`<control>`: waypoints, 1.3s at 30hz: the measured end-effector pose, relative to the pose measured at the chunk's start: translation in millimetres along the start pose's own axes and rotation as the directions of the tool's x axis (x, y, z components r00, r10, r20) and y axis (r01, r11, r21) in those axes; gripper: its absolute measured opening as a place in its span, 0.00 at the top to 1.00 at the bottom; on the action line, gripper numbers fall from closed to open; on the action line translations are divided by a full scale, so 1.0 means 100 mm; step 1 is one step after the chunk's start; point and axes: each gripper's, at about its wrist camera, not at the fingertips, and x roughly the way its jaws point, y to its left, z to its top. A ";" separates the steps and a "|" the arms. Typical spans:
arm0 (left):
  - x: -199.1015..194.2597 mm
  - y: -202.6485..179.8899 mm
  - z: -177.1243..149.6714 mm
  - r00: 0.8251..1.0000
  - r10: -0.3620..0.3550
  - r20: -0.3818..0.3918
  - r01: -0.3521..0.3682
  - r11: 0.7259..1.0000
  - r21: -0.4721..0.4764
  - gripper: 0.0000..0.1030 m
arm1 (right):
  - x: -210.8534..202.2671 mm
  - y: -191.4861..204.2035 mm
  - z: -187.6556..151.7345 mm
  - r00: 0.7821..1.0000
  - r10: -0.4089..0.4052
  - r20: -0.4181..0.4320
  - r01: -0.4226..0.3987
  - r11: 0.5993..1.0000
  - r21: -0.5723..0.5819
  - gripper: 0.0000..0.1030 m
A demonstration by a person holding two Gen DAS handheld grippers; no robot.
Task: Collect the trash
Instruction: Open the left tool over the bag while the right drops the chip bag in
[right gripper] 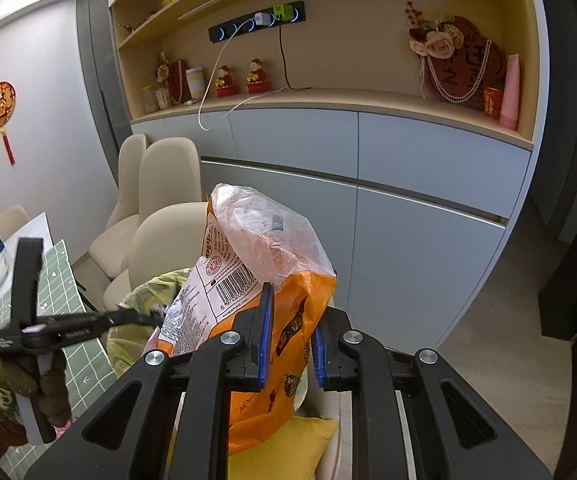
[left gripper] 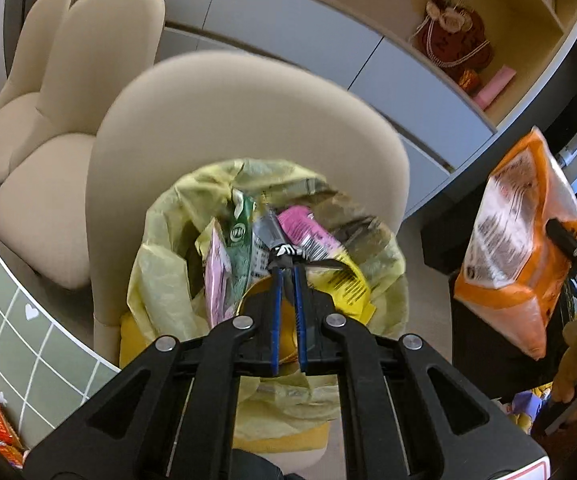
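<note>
The left gripper (left gripper: 287,266) pinches a small black-and-white wrapper (left gripper: 288,252) at its fingertips, straight above the open yellow trash bag (left gripper: 160,280) – the drop lies directly below. The right gripper (right gripper: 290,336) clamps the orange snack bag (right gripper: 284,344) upright, beside that opening – 2nd in line, I judge.

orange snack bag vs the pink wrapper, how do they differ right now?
The orange snack bag is clamped in the right gripper, in the air beside the bin bag; the pink wrapper lies inside the yellow bin bag. The orange snack bag looks far bigger and stands upright; the pink wrapper lies tilted among other trash. Both are printed packaging with barcodes.
</note>
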 end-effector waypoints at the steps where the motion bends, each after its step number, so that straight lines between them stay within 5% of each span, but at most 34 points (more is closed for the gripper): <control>1: 0.00 0.03 -0.03 1.000 0.007 -0.002 -0.007 1.000 -0.002 0.85 | 0.02 0.02 0.01 1.000 0.002 -0.001 -0.002 1.000 -0.003 0.83; 6: -0.28 0.18 -0.06 0.997 0.052 0.060 -0.050 0.998 -0.033 0.75 | 0.21 0.19 0.06 0.999 0.048 -0.007 -0.048 0.998 -0.028 0.83; 14: -0.95 0.48 -0.24 0.980 0.135 0.149 -0.118 0.985 -0.122 0.74 | 0.84 0.82 0.15 0.990 0.138 -0.008 -0.138 0.980 -0.142 0.83; 19: -1.20 0.63 -0.40 0.968 0.184 0.170 -0.158 0.975 -0.157 0.73 | 1.50 1.13 -0.10 0.980 0.107 -0.168 -0.144 0.965 -0.221 0.83; 26: -1.34 0.89 -0.61 0.967 0.203 0.150 -0.166 0.959 -0.231 0.73 | 1.70 1.09 -0.51 0.932 0.114 -0.344 -0.185 0.966 -0.182 0.83; 31: -1.31 0.90 -0.66 0.971 0.194 0.140 -0.158 0.960 -0.230 0.73 | 1.72 0.90 -0.52 0.940 0.052 -0.338 -0.100 0.987 -0.127 0.83; 37: -1.34 0.87 -0.66 0.969 0.197 0.151 -0.161 0.962 -0.218 0.73 | 1.70 0.74 -0.48 0.944 0.102 -0.313 -0.116 0.993 -0.025 0.83; 39: -1.36 0.88 -0.69 0.967 0.203 0.154 -0.166 0.961 -0.223 0.73 | 1.64 0.70 -0.49 0.944 0.114 -0.309 -0.125 0.992 -0.015 0.72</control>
